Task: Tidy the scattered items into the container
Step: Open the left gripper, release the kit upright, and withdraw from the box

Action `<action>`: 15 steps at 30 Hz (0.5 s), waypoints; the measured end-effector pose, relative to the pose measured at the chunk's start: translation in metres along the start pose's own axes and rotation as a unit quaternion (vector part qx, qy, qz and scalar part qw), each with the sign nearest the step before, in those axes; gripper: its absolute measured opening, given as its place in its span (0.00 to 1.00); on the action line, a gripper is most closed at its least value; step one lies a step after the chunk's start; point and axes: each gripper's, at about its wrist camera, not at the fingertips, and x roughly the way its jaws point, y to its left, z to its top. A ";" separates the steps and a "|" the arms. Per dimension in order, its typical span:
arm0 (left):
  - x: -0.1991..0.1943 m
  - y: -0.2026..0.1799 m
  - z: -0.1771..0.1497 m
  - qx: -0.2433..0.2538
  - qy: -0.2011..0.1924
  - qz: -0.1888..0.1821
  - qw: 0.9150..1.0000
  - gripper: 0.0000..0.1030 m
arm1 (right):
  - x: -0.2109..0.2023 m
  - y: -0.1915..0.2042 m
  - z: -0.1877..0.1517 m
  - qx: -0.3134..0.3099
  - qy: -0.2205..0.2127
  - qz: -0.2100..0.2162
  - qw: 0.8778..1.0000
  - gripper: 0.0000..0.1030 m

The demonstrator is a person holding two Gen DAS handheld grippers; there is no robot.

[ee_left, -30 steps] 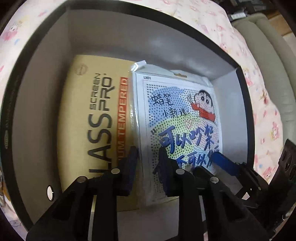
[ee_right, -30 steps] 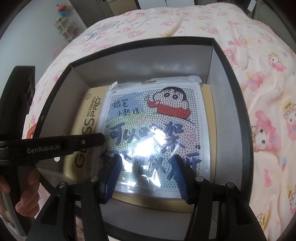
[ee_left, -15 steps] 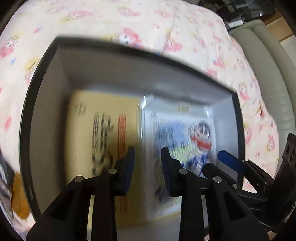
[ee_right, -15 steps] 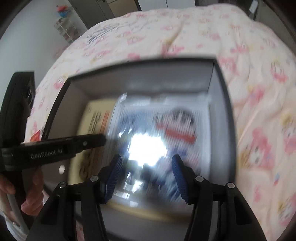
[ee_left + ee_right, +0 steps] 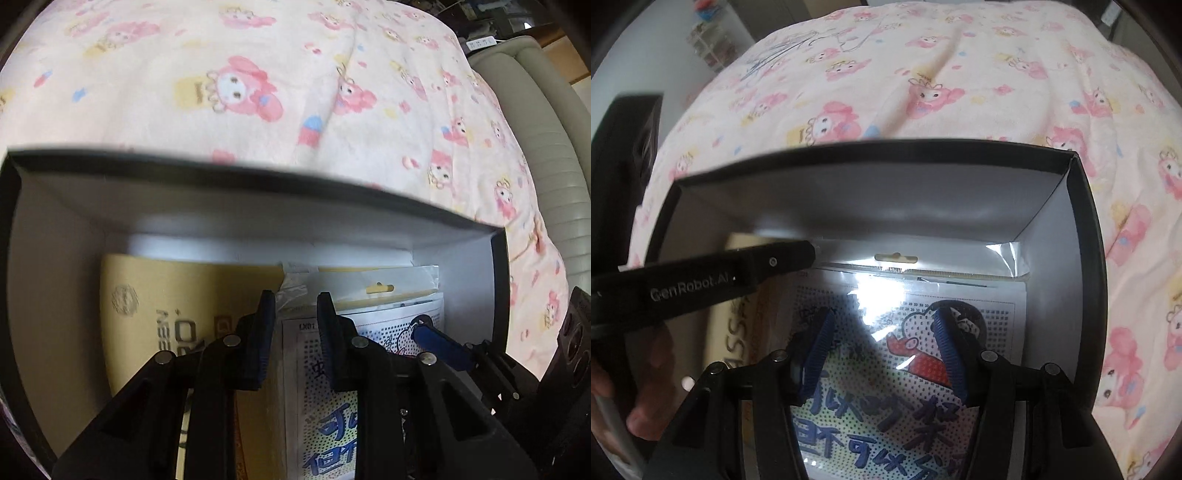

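Observation:
A black box with pale inner walls (image 5: 258, 184) (image 5: 886, 151) sits on a bedspread. Flat on its floor lies a yellow screen-protector box (image 5: 184, 295) (image 5: 735, 325), with a clear packet holding a cartoon dot picture (image 5: 325, 435) (image 5: 886, 413) on top of it. My left gripper (image 5: 295, 299) hovers above the packet's top left corner. Its jaws are closing and stand a little apart, and nothing is pinched between them. My right gripper (image 5: 884, 314) hangs open over the packet's upper half, gripping nothing. One blue finger (image 5: 439, 347) of it shows in the left wrist view.
The pink cartoon bedspread (image 5: 258, 92) (image 5: 960, 74) surrounds the box. A grey padded bed edge (image 5: 546, 155) runs along the right. The left tool's black arm (image 5: 701, 280) crosses the box's left side, with a hand (image 5: 646, 406) below it.
Both grippers have slid from the packet's lower part toward the box's far wall, and more bedspread shows beyond it. The packet and yellow box lie as before.

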 end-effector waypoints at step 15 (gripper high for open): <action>-0.024 0.012 -0.072 -0.030 0.026 -0.041 0.998 0.21 | -0.037 -0.007 -0.055 0.032 -0.012 0.053 0.998 0.51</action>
